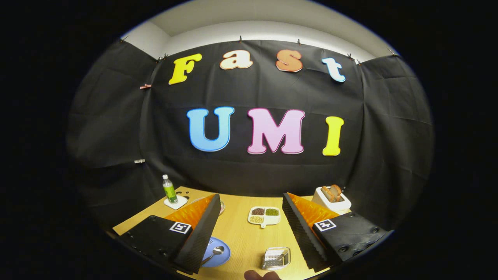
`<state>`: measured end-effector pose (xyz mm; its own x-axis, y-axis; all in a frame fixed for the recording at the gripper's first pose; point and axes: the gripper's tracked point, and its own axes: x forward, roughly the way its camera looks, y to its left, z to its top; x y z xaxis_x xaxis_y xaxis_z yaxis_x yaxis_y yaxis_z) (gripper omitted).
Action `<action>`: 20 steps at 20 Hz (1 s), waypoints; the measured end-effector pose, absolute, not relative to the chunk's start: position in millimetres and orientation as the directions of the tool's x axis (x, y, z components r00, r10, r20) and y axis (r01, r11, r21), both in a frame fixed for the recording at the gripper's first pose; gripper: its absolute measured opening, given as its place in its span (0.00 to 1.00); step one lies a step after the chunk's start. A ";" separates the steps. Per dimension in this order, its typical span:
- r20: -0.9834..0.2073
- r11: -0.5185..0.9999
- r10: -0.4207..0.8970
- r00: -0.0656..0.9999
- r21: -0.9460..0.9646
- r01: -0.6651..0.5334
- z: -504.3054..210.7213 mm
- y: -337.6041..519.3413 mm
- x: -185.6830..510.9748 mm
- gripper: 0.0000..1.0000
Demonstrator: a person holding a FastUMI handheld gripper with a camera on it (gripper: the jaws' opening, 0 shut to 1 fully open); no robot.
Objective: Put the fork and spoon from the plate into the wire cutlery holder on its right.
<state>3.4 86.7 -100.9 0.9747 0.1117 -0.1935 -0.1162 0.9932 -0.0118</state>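
Gripper: the gripper (251,229) hangs above the wooden surface (243,237) with its two black fingers (202,233) spread wide apart. It grips nothing.
Fingers: each finger has a bumpy black inner side and an orange part behind it. A small black-and-white square sticker sits on top of each one.
Plate: a blue plate (218,254) lies on the surface, just beside the left finger and partly hidden under it.
Spoon: a shiny spoon (215,252) rests on the blue plate, its bowl pointing away from the finger.
Fork: I cannot tell where the fork is; the left finger hides part of the plate.
Cutlery holder: the wire cutlery holder (276,258) stands on the surface to the right of the plate, between the two fingers and close to the near edge.
Snack tray: a small white tray (264,216) with little brown, green and pale heaps sits farther away, between the finger tips.
Toaster: a white toaster (332,199) with bread in it stands beyond the right finger.
Bottle: a green bottle (169,189) stands on a white coaster (176,202) beyond the left finger.
Hand: a bit of a person's finger (261,275) shows at the near edge of the surface.
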 end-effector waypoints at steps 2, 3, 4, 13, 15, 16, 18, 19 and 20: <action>-0.252 0.989 0.135 0.958 -0.030 -0.147 -128.9 103.9 4.3 0.99; -0.294 0.986 0.145 0.945 -0.032 -0.161 -147.3 111.5 4.2 0.99; -0.337 0.985 0.156 0.928 -0.023 -0.174 -164.6 118.8 4.9 1.00; -0.722 0.978 0.187 0.666 0.069 -0.199 -338.3 180.4 -19.9 0.98; -0.773 0.976 0.193 0.604 0.088 -0.199 -369.5 195.0 -29.4 0.98; -0.793 0.975 0.197 0.577 0.095 -0.203 -382.8 201.4 -31.9 0.99; -0.831 0.975 0.188 0.524 0.093 -0.203 -406.1 208.0 -38.2 0.98; -0.850 0.976 0.186 0.493 0.101 -0.193 -416.0 210.5 -42.6 0.97; -0.871 0.978 0.179 0.458 0.108 -0.177 -425.9 210.3 -46.3 0.95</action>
<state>-46.3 210.3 -425.9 0.4581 0.1787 -0.8707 -0.1771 0.9783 0.1076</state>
